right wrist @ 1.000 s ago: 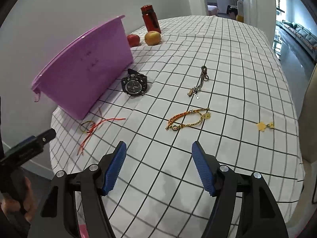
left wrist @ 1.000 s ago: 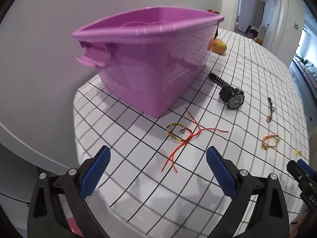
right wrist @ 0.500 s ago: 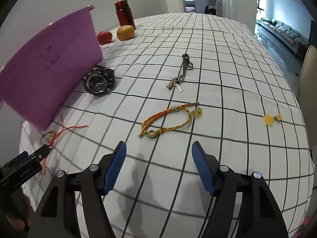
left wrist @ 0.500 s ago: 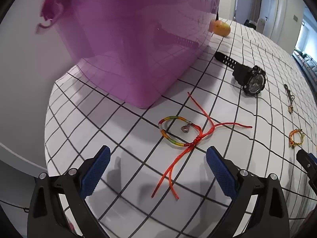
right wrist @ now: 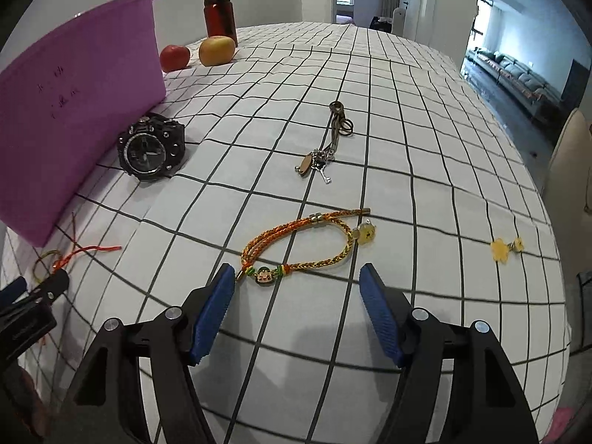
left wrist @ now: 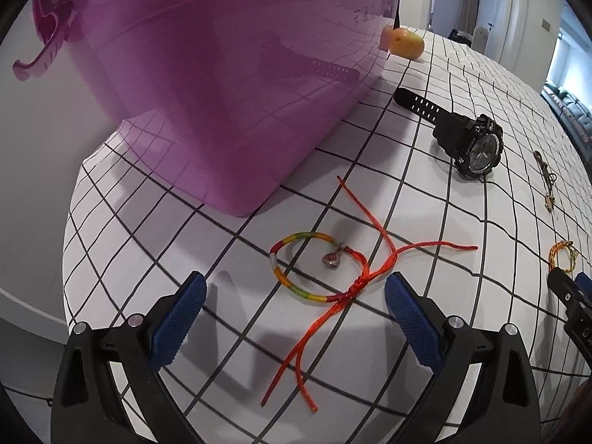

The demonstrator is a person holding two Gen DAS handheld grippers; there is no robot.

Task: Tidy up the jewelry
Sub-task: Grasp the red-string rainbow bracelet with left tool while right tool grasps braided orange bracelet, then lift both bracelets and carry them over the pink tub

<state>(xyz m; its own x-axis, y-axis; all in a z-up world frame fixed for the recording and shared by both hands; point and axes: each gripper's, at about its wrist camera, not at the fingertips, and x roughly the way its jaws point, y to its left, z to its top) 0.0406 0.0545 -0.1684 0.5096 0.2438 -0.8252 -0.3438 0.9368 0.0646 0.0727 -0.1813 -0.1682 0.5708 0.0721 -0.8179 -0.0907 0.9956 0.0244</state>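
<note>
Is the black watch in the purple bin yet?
Out. The watch lies on the checked tablecloth beside the purple bin, just outside its wall.

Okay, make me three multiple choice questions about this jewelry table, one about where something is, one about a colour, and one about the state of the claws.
1. Where does the black watch lie?
A. beside the purple bin
B. inside the bin
C. on the red jar

2. What colour are the loose cord tails of the rainbow bracelet?
A. blue
B. red
C. white

3. How does the right claw stand?
A. shut on the braided bracelet
B. shut, holding nothing
C. open, holding nothing

Answers:
1. A, the watch rests on the checked tablecloth against the bin's wall.
2. B, red tails spread out from the knot.
3. C, its blue pads stand wide apart short of the braided bracelet.
</note>
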